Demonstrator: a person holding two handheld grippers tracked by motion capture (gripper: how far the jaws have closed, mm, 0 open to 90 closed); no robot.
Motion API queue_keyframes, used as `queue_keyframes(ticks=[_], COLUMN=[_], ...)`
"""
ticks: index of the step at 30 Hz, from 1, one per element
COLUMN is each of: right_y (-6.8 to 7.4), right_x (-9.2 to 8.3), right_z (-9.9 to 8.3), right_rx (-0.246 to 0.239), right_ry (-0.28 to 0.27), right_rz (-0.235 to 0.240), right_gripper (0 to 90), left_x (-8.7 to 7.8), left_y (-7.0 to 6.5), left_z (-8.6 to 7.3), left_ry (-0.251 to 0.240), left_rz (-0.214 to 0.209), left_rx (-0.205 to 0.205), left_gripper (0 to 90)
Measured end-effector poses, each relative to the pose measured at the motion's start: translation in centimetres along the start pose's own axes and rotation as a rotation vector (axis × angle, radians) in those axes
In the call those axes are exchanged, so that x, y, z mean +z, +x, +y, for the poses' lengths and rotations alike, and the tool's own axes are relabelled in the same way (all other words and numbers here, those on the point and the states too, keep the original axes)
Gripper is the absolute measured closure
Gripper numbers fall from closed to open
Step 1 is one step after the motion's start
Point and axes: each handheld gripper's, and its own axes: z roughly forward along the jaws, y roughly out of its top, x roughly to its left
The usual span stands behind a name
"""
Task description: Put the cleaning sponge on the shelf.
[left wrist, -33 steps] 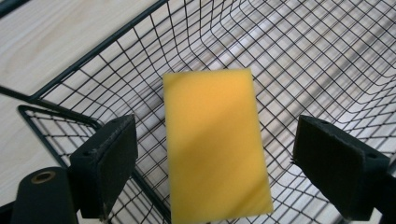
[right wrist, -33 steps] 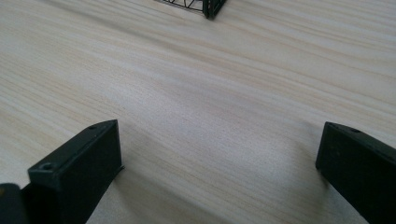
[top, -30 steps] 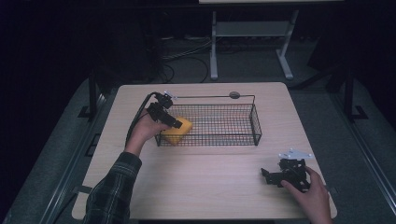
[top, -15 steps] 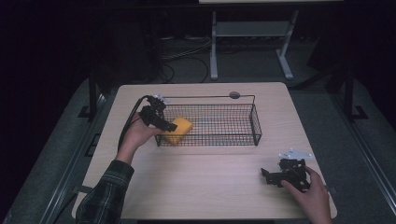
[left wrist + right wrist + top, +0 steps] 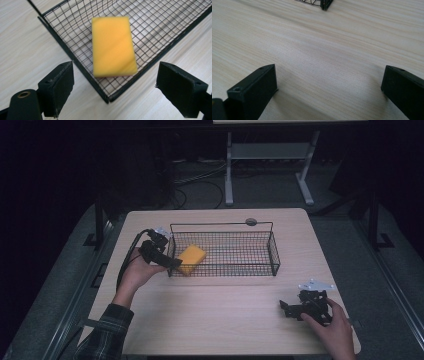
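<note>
Forearms come in from the bottom edge of the high view, one at lower left in a plaid sleeve [image 5: 102, 335], one at lower right. The right gripper [image 5: 292, 308] sits low on the table [image 5: 220, 315] at the lower right of that frame, held in a hand [image 5: 332, 332], with its grey plate [image 5: 316, 285] on top. In the right gripper view its jaws stand wide apart at the lower corners with only bare wood grain between them; a corner of the wire basket [image 5: 325, 3] pokes in at the top edge.

Farther up, left of centre in the high view, the left gripper [image 5: 172, 264] hangs at the basket's [image 5: 272, 252] left end, jaws pointing toward its near left corner. In the left gripper view the jaws are spread wide and hold nothing. The near corner of the basket [image 5: 75, 63] lies between them, and beyond it the yellow sponge [image 5: 113, 46] lies flat on the mesh floor, in the upper middle of the frame, close to that corner. In the high view the sponge [image 5: 189, 259] sits inside the basket's left end, just beside the left gripper.

Beyond the basket, a small grey disc [image 5: 251, 222] lies near the table's far edge.
</note>
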Motion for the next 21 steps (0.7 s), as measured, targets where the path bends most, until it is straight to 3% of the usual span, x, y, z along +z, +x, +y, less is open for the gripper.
queue_keyframes(ticks=[14,21], right_y=[0.0,0.0], right_x=[0.0,0.0], right_z=[0.0,0.0], right_rx=[-0.001,-0.001], right_ry=[0.000,0.000], right_rz=[0.000,0.000], right_gripper=[0.0,0.0], left_x=[-1.4,-1.7], left_y=[-0.4,-0.6], left_z=[-3.0,-5.2], left_ry=[-0.026,-0.037], left_rz=[0.018,0.036], left_rx=[-0.005,-0.014], left_gripper=[13.9,13.9])
